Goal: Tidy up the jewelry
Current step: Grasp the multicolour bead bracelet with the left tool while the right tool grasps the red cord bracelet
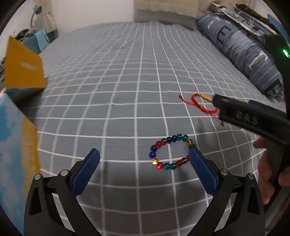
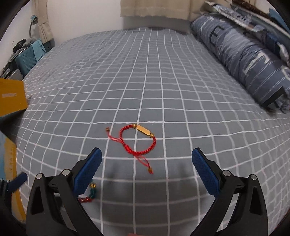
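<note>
Grey cover: we work over a bed [image 2: 163,81] spread with grey cloth crossed by a white grid, lightly wrinkled.
Bedding: a blue-grey striped pillow [image 2: 241,54] with pale lettering lies along the bed's right edge, folded cloth stacked behind it.
Room: we see a white wall, beige curtains [image 2: 154,8] at the head, and a blue desk lamp [image 2: 33,20] above clutter and a teal case [image 2: 29,56] at far left.
Box: a yellow-and-blue box [image 1: 21,72] stands open at the bed's left side.
Beaded bracelet: our bead bracelet [image 1: 171,152], in red, blue, green and amber, lies flat on the cover, its right side at the left tool's right pad.
Red bracelet: a red cord bracelet [image 2: 139,140] with a gold bar lies further in, ahead of the right tool.
Left tool [image 1: 144,154]: released, pads wide apart, empty.
Right tool [image 2: 146,154]: released, spread wide, holding nothing; a hand [image 1: 264,172] grips its handle.
</note>
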`<state>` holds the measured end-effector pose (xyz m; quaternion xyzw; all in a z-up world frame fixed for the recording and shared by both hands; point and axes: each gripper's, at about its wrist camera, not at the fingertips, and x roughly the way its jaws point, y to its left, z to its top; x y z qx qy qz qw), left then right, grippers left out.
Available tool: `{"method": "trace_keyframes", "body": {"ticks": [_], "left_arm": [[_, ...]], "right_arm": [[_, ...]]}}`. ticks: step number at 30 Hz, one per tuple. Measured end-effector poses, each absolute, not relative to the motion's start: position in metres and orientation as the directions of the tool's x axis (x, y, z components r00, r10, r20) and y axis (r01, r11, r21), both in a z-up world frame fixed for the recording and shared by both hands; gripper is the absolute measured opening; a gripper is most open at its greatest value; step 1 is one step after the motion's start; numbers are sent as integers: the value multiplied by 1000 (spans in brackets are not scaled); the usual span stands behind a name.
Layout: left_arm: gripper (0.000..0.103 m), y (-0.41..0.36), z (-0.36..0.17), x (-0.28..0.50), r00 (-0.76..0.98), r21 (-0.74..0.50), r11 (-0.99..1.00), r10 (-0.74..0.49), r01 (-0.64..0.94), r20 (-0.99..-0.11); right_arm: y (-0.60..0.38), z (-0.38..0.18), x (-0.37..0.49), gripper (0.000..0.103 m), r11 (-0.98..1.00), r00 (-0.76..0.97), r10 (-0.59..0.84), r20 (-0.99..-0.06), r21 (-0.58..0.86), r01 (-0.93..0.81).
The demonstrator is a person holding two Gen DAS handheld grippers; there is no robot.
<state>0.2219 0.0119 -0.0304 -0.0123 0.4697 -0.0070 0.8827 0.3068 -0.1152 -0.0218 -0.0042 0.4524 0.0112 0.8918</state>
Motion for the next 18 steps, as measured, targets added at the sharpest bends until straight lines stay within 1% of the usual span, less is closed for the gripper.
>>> {"method": "trace_keyframes", "body": {"ticks": [12,18], "left_arm": [[97,-6,-64,239,536,-51,998,-66,43,-842],[97,-5,-66,238,541,-61,997,-77,47,-838]], "right_arm": [[-112,-61,355,95,998,523,54,-850,41,-37],[-111,-72,363,89,999,503,50,-863,35,-41]]}}
